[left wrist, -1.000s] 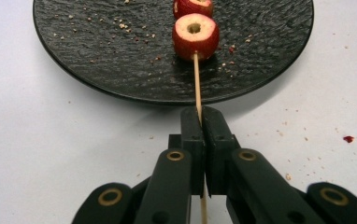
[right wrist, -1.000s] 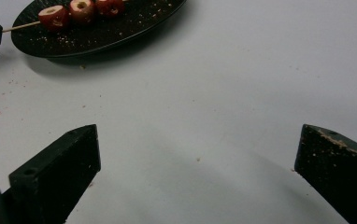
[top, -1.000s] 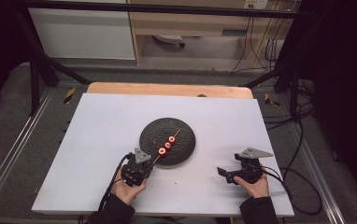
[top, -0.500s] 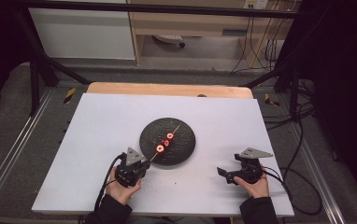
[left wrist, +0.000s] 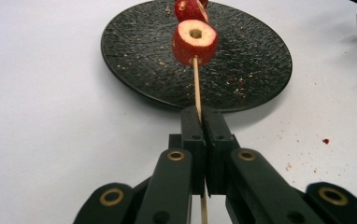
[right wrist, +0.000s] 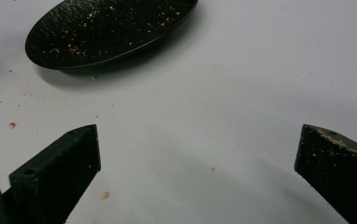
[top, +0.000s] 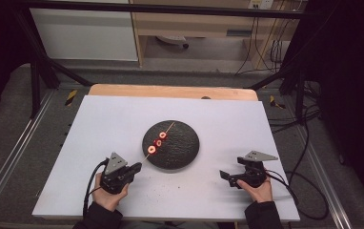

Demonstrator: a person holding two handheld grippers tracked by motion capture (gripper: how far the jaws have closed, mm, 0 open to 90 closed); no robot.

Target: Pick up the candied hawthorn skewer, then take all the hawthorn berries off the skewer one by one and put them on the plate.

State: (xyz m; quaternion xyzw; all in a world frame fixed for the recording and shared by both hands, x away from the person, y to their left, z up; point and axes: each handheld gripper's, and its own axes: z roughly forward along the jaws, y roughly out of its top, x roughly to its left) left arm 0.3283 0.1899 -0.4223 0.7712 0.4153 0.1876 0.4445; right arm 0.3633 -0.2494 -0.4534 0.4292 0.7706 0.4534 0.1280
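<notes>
High view, nearest edge first: two forearms in dark sleeves come in from the bottom, each hand wrapped round a gripper; the left gripper point(top: 133, 168) sits low on the white surface point(top: 99, 124), just short of the near-left rim of the black plate point(top: 182, 150), and its jaws are pressed together on the near end of a thin wooden skewer point(top: 146, 156); the right gripper point(top: 225, 176) rests well apart from it, off the plate's near-right side, jaws spread wide with nothing between them; from the left jaws the skewer slants up and away over the plate, carrying three red fruit slices point(top: 152, 149) strung along it, one beyond the other, with the far tip bare; left gripper view, looking along the jaws, shows the two black pads closed flat against the stick, which runs on past them to the nearest slice point(left wrist: 195, 42), a red ring with a pale cut face and a hole at its core, held above the plate's dark pebbled face; a second slice point(left wrist: 188, 8) sits just behind it; crumbs and red specks dot the plate and the surface beside it; right gripper view shows the open jaws standing far apart over the bare white surface, the crumb-flecked plate lying beyond them; past the plate, the surface ends at a wooden strip point(top: 170, 90).
</notes>
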